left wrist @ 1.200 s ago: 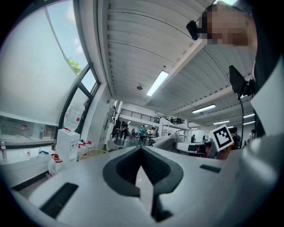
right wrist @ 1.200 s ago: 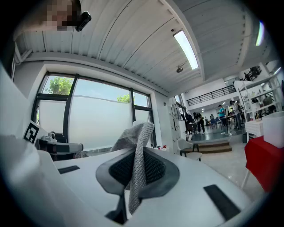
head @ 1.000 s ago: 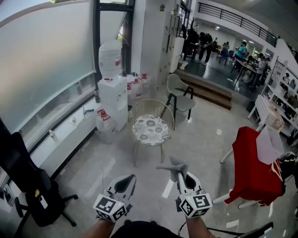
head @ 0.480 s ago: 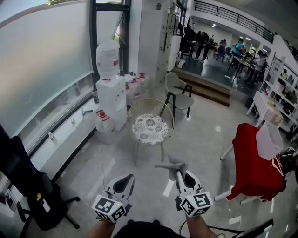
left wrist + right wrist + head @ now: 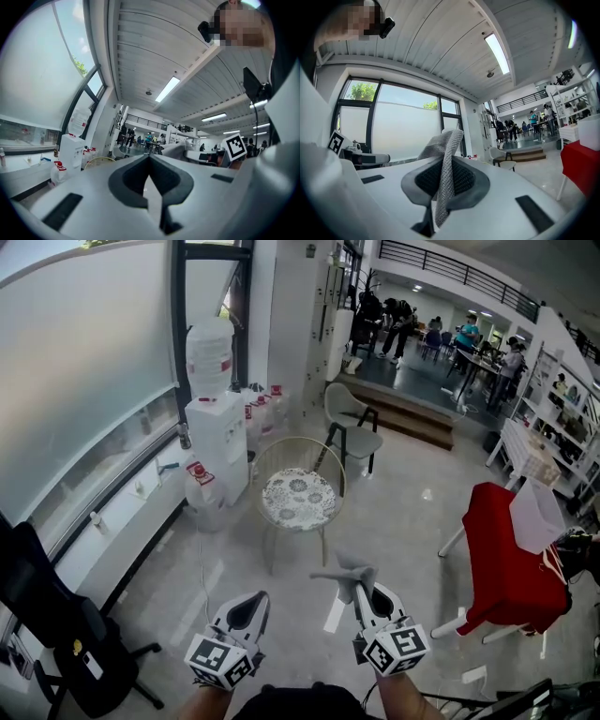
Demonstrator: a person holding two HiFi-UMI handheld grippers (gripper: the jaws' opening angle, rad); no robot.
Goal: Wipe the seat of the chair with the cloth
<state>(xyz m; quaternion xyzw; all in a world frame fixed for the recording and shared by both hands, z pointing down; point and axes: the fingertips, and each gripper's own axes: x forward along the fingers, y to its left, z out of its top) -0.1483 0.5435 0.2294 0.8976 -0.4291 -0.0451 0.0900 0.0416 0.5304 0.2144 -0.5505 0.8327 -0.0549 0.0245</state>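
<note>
The right gripper [image 5: 362,589] stays clamped on the grey cloth [image 5: 345,571], and the left gripper [image 5: 257,603] remains closed and empty. The chair [image 5: 300,499] still stands well ahead, the view barely shifted.

Grey cloth [image 5: 446,143] clamped between right gripper [image 5: 442,174] jaws, end raised toward 12 o'clock; red drape [image 5: 580,164] at 3 o'clock.

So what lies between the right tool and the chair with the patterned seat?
Only bare shiny floor, as the head view shows. The right tool, shut on the cloth, is short of the chair.
</note>
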